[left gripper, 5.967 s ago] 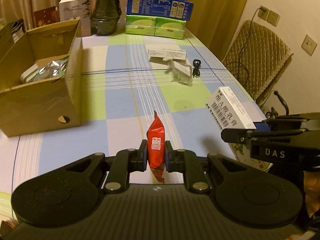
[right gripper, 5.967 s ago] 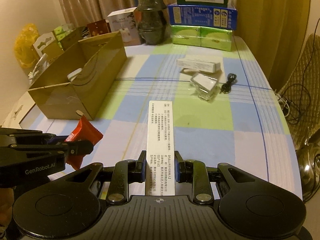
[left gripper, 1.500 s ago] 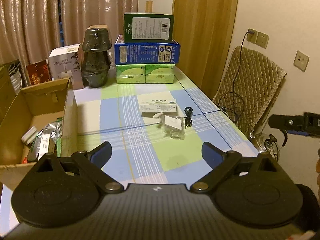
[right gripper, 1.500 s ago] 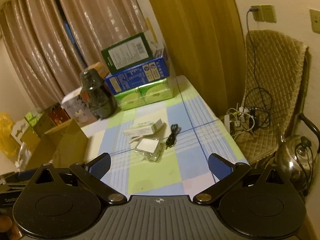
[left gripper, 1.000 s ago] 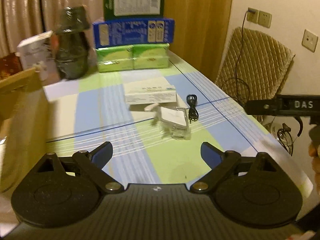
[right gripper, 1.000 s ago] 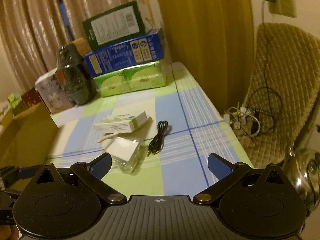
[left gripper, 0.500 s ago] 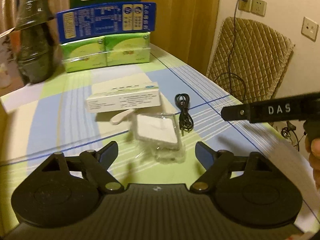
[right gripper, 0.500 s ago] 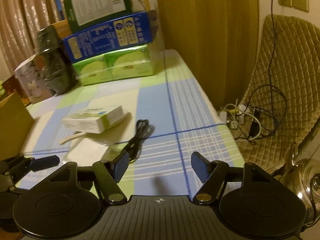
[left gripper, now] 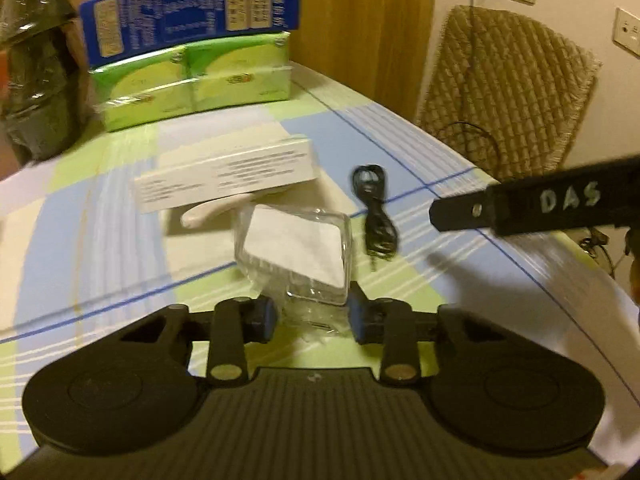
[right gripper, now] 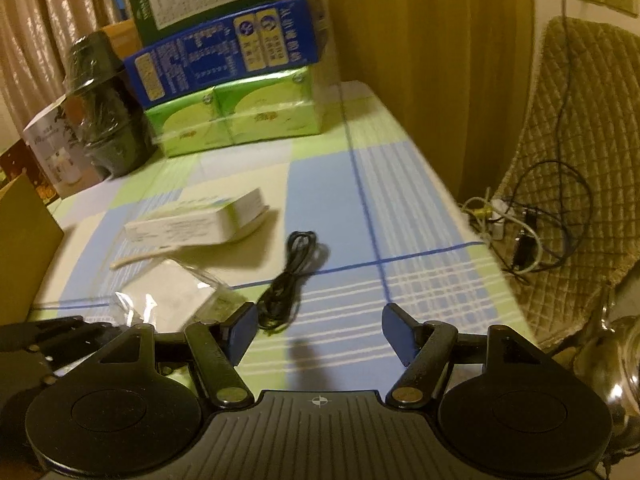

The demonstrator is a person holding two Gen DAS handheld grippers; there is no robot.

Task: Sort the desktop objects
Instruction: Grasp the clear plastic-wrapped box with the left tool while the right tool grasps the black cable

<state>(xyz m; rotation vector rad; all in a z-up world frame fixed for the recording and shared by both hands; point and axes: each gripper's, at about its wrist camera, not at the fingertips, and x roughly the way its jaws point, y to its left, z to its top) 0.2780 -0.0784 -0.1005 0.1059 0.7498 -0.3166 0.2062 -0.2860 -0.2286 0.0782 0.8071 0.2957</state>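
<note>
On the checked tablecloth (left gripper: 120, 240) lies a clear plastic packet (left gripper: 296, 248) with a white pad inside. My left gripper (left gripper: 312, 316) is low over the packet's near end, its jaws closing, with both blue pads against the crinkled plastic. Behind the packet lie a white carton (left gripper: 228, 180) and a pale stick (left gripper: 216, 208). A coiled black cable (right gripper: 288, 276) lies just beyond the left fingertip of my right gripper (right gripper: 320, 320), which is open with only cloth between its fingers. The packet (right gripper: 172, 292) shows to its left.
Green tissue packs (left gripper: 192, 80) under a blue box (left gripper: 188, 28) and a dark wrapped jar (right gripper: 104, 120) stand at the table's far end. A cardboard box (right gripper: 20, 240) is at the left. A padded chair (right gripper: 580, 140) and floor cables (right gripper: 516, 232) are off the right edge.
Both grippers have come down and forward toward the packet and cable. The left jaws went from wide open to narrow around the packet. The right jaws narrowed partway.
</note>
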